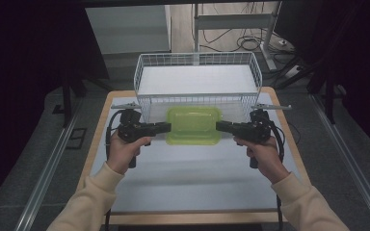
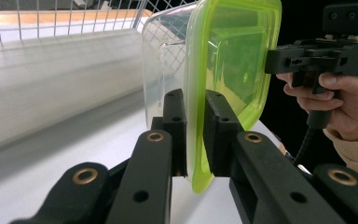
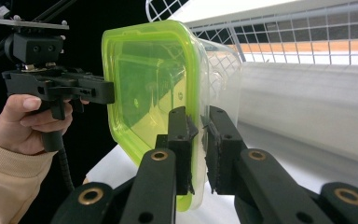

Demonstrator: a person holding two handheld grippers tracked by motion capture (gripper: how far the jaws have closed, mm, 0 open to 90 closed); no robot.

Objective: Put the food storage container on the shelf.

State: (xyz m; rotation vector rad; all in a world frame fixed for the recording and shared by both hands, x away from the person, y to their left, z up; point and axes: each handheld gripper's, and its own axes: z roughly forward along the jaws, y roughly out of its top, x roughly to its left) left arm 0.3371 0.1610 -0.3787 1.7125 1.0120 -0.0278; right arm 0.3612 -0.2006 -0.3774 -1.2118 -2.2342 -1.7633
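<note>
Right now I carry one thing between both claws, so I will go from the big pieces down to the small. Widest is the table [image 1: 192,183], white-topped with a wooden edge. At its far end stands the white wire basket [image 1: 197,79], which I judge to be where this load belongs.

Just in front of the basket's near wall hangs the clear container with the green lid [image 1: 193,125], held level between my hands and, by my reading, clear of the tabletop.

My left gripper [image 1: 166,127] is pinched narrow on the lid's left rim; in the left gripper view the pads sit on either side of that green edge [image 2: 196,140]. My right gripper [image 1: 220,126] is clamped just as tightly on the opposite rim [image 3: 196,140].

To do this well I should raise both hands at the same pace, so the container stays flat and neither rim twists out of its pads. It must clear the basket's top wire before I go forward. I should keep the squeeze firm, since a thin rim could slip.
</note>
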